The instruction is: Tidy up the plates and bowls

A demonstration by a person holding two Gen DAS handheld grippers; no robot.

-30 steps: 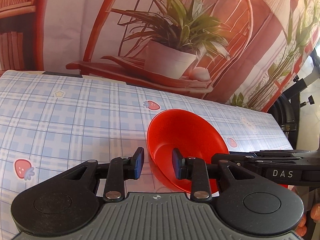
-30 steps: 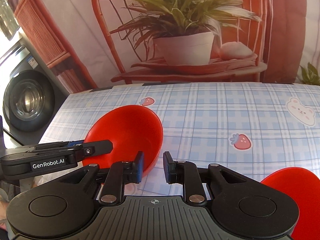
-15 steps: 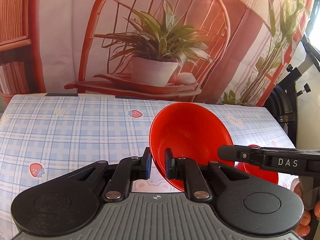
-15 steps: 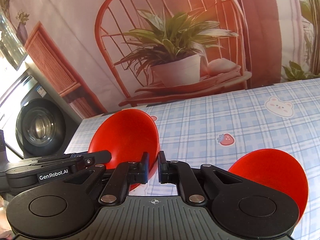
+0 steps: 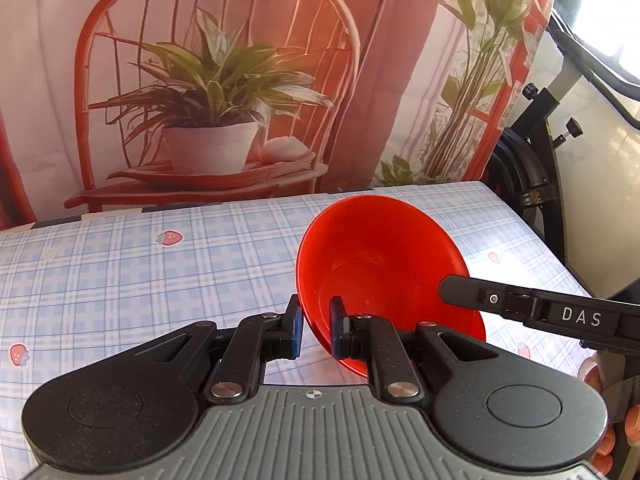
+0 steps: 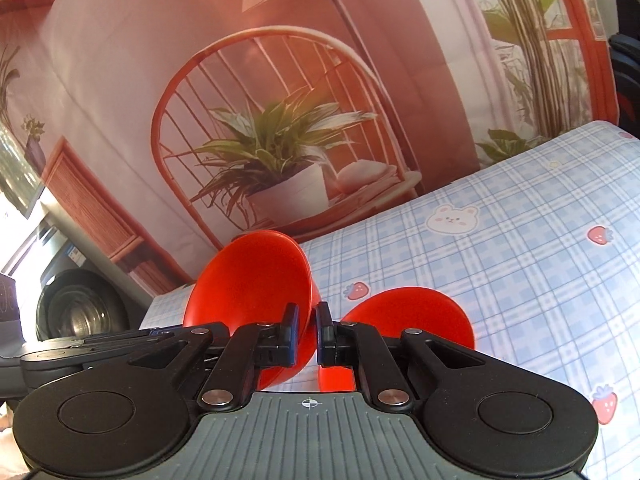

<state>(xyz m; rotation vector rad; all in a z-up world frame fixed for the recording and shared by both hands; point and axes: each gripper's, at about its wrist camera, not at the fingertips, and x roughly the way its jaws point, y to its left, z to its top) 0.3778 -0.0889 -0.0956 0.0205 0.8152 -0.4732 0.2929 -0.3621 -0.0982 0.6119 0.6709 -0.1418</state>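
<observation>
Both the left gripper (image 5: 314, 330) and the right gripper (image 6: 307, 334) are clamped on the rim of one red bowl (image 5: 380, 268), tilted above the checked tablecloth (image 5: 140, 272); next, probably nest it into the second red bowl (image 6: 416, 316) to its right.

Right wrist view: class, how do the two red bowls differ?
The left red bowl is pinched at its rim by the right gripper; the right red bowl is ungripped. The left red bowl is tipped, showing its hollow; the right red bowl sits lower, over the tablecloth. Both are plain red.
</observation>
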